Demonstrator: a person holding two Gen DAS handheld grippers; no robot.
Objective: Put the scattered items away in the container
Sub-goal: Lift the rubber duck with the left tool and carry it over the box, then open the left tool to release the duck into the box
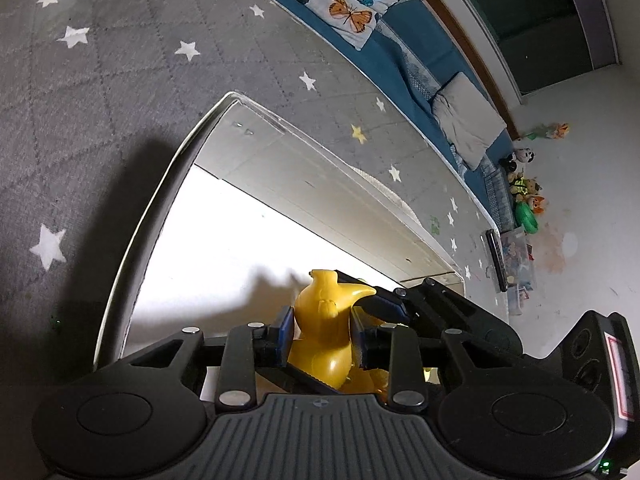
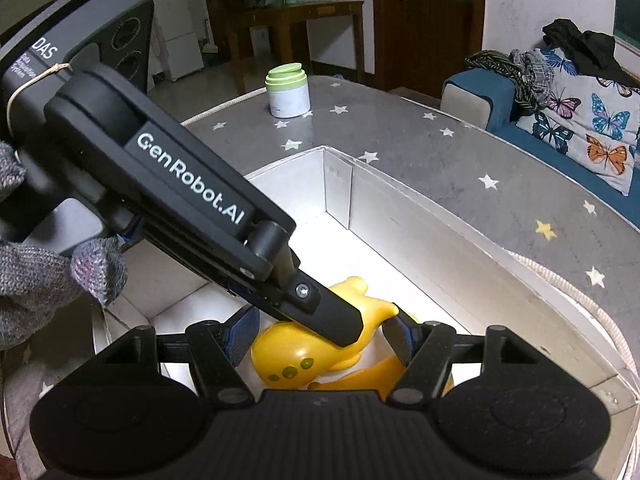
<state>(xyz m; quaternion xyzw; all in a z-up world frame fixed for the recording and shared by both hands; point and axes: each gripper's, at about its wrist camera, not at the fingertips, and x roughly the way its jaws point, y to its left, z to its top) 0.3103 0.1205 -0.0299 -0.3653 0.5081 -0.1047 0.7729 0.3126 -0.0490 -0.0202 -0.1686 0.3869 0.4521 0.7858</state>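
The yellow toy [image 1: 326, 320] was inside the white box [image 1: 160, 216], low over its bright floor, and both grippers met on it there. In the left wrist view it stood between the two blue pads of the left gripper [image 1: 322, 334], with its long axis running away from the camera, along the fingers. The pads touched it on both sides, so the left jaws were narrow and pinching the toy.

In the right wrist view the toy [image 2: 304, 354] lay more across, and a finger of the left gripper [image 2: 336, 320] came down on it from the upper left. The right gripper [image 2: 320, 340] had its blue pads on either side of the toy, spread wider. Whether they pressed on it I could not tell, because the toy and the left finger hid the contact.

The box stood on a grey star-patterned mat [image 2: 460, 160]. I judge that the next move is to release the toy here, since it was already in the container.
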